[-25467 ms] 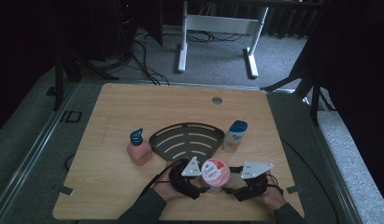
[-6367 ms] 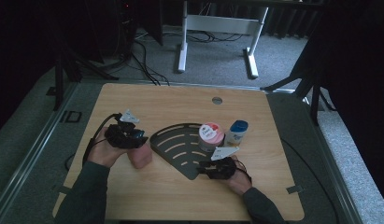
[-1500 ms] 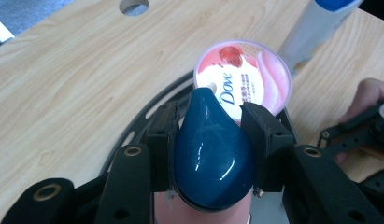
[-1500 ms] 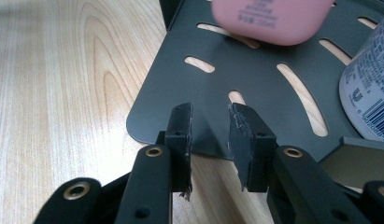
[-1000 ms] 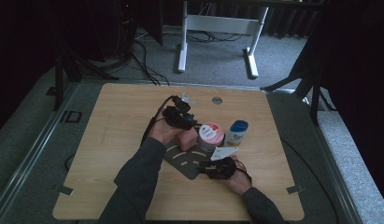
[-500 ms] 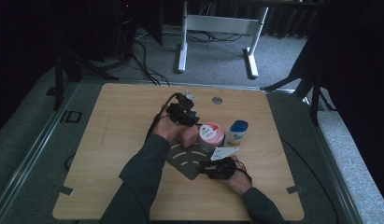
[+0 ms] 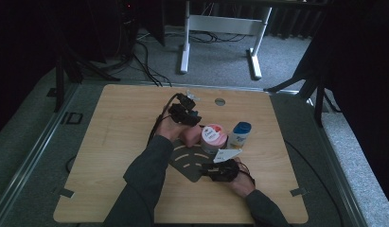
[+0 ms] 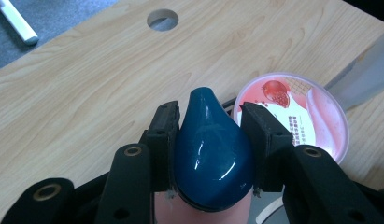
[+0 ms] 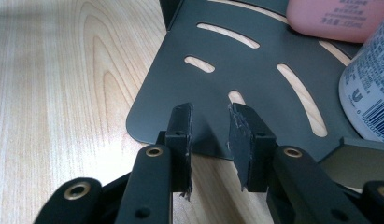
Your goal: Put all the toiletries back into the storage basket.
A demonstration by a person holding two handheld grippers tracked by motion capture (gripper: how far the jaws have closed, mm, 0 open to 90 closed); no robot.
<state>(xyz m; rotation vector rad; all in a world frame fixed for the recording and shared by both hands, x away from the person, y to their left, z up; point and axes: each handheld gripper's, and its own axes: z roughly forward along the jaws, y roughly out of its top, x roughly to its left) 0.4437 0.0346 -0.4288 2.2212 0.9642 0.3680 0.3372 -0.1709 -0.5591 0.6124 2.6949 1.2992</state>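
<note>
— Where is the pink bottle (image 7: 189, 135)?

— Upright on the dark slotted tray (image 7: 185, 163), just beside the pink-lidded tub (image 7: 214, 137). The left gripper (image 8: 209, 122) has its jaws clamped on the bottle's blue cap (image 8: 210, 149).

— And the right gripper (image 9: 209, 122)?

— At the tray's near edge, jaws partly apart over the rim; whether they pinch it cannot be told. A blue-capped white bottle (image 7: 240, 135) stands on the bench (image 7: 111, 123) beside the tub.
</note>
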